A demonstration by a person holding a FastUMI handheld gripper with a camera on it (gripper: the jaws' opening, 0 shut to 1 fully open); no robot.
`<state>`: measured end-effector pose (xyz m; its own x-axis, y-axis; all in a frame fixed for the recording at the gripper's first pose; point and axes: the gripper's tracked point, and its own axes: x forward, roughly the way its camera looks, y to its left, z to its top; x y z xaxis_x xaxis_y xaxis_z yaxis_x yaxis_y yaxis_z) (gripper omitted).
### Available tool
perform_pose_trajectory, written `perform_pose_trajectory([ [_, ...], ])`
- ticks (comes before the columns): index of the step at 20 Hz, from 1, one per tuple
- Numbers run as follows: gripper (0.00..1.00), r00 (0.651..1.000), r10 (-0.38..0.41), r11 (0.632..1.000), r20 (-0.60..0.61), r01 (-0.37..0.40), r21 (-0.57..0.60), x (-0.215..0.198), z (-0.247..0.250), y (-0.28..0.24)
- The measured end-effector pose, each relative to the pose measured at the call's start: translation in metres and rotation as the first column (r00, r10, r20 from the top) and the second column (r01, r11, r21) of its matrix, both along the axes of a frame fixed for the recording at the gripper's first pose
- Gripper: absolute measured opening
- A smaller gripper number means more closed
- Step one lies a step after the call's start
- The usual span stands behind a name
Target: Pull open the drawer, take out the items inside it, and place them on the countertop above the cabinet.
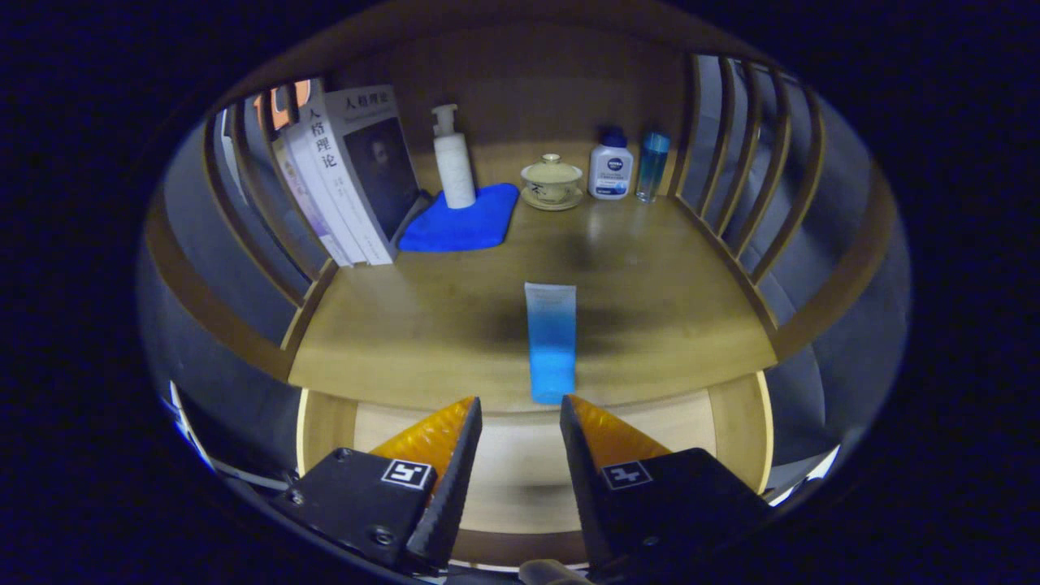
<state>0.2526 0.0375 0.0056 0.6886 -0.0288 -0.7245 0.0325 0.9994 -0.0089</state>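
Gripper [520, 422]: fingers are held apart, nothing is gripped between them.
Drawer [520, 479]: one, seen pulled open below the fingers.
Tube [552, 341]: one blue tube is laid flat on the countertop [666, 309], just ahead of the fingertips.
Cloth [463, 221]: one, blue, beyond the tube.
Pump bottle [453, 158]: one, stood on the cloth.
Books [345, 175]: several, leaned at the left rail.
Lidded cup [552, 180]: one, on a saucer.
Small bottles [611, 166]: two are counted at the back, side by side.
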Motion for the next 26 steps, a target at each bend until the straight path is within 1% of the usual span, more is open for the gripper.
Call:
perform_pose_trajectory([
  [3, 0.62, 0.999, -0.001, 1.000, 0.053, 0.000, 0.008, -0.022, 0.001, -0.006],
  [5, 0.69, 0.992, -0.015, 0.999, 0.124, 0.011, 0.037, -0.036, 0.006, -0.008],
  [8, 0.79, 0.982, -0.003, 0.998, 0.191, -0.009, 0.065, -0.063, 0.008, -0.008],
  [10, 0.82, 0.967, 0.007, 0.999, 0.256, -0.020, 0.049, -0.081, 0.011, -0.012],
  [12, 0.82, 0.944, 0.021, 0.998, 0.330, -0.042, 0.056, -0.100, 0.015, -0.010],
  [14, 0.82, 0.903, 0.065, 0.995, 0.425, -0.092, 0.044, -0.114, 0.023, -0.007],
  [16, 0.83, 0.854, 0.093, 0.994, 0.511, -0.106, -0.005, -0.134, 0.035, -0.010],
  [19, 1.00, 0.784, 0.116, 0.993, 0.610, -0.088, -0.076, -0.162, 0.046, -0.015],
  [22, 1.00, 0.725, 0.128, 0.992, 0.677, -0.083, -0.099, -0.188, 0.046, -0.013],
  [25, 1.00, 0.676, 0.168, 0.986, 0.717, -0.123, -0.116, -0.214, 0.033, -0.003],
  [26, 1.00, 0.668, 0.173, 0.985, 0.724, -0.129, -0.116, -0.220, 0.024, -0.001],
])
